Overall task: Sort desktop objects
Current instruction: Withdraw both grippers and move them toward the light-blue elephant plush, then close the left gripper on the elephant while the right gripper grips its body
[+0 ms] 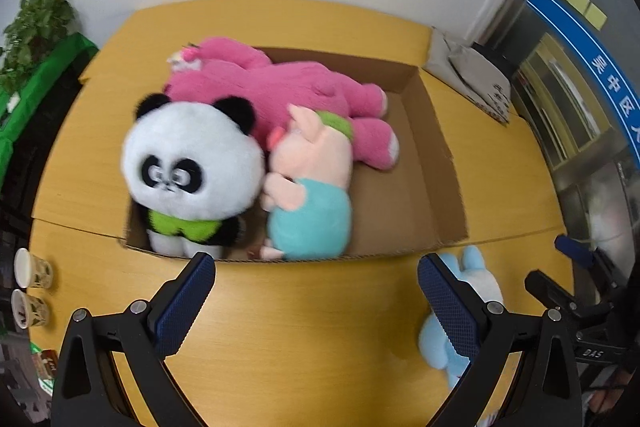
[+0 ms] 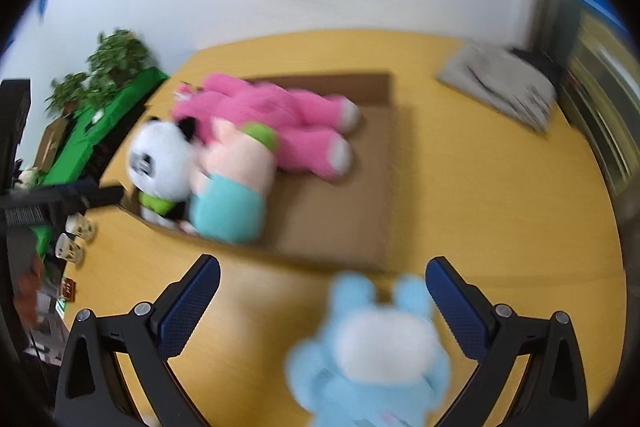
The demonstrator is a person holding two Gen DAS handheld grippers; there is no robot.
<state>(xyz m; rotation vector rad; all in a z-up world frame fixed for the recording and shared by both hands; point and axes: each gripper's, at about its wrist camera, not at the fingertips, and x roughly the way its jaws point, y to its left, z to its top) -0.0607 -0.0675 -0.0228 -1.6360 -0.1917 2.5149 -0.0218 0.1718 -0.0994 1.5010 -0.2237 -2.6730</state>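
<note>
blue plush (image 2: pixel 372 359) between open right gripper (image 2: pixel 322 291)

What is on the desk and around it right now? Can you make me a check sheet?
Surface: yellow wooden desk, bare in front of the box.
Job's things: cardboard box holds a panda, a pig and a pink bear; a blue bunny lies on the desk outside the box.
Clutter: two paper cups at the left edge; a grey bag at the far right.
Grippers: left gripper open, holding nothing; right gripper open, the bunny between its fingers.
Cables: nothing seen.
Surroundings: white wall, green plant, glass door with a blue sign.
</note>
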